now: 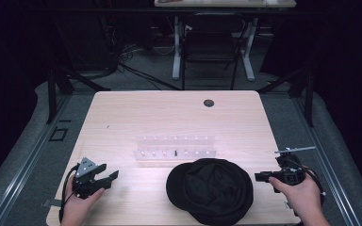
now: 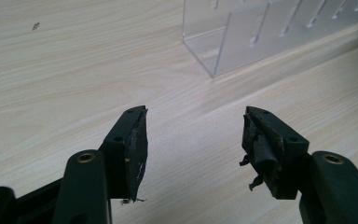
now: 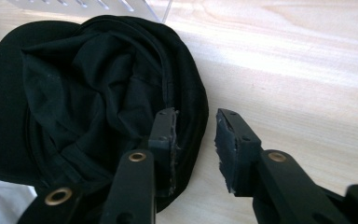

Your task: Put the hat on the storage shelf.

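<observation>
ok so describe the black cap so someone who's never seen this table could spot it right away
Start at the pale wooden table and look to its near edge, just right of the middle. There, in front of the clear plastic rack, lies the black cap, soft and crumpled. It is the one dark fabric thing on the tabletop, far larger than the small dark round hole near the far edge.

A pale wooden table [image 1: 122,113] carries a black cap [image 1: 210,188] and clear rack [image 1: 175,150].
</observation>
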Demonstrator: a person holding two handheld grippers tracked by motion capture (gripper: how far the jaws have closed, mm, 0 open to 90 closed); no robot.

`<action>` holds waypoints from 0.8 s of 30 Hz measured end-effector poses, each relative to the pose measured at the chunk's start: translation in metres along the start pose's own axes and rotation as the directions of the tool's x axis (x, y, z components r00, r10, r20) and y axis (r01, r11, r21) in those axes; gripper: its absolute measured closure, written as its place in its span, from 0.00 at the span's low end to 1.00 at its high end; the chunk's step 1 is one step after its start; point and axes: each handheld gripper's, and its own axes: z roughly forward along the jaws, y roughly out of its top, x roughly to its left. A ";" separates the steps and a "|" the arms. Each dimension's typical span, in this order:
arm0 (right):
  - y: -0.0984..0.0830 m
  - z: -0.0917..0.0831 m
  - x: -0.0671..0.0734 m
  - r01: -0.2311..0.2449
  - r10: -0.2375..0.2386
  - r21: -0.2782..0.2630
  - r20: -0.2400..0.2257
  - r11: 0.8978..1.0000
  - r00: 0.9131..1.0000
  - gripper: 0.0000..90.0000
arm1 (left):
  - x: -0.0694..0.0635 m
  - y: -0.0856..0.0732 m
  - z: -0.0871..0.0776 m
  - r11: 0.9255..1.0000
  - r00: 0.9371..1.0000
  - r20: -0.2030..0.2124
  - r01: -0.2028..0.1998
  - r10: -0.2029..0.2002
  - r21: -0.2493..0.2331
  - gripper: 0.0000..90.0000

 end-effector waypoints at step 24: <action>0.005 0.039 -0.012 -0.172 0.189 0.205 -0.065 0.964 0.980 0.77 | -0.001 0.000 0.001 1.000 1.000 0.001 -0.010 0.010 0.003 0.45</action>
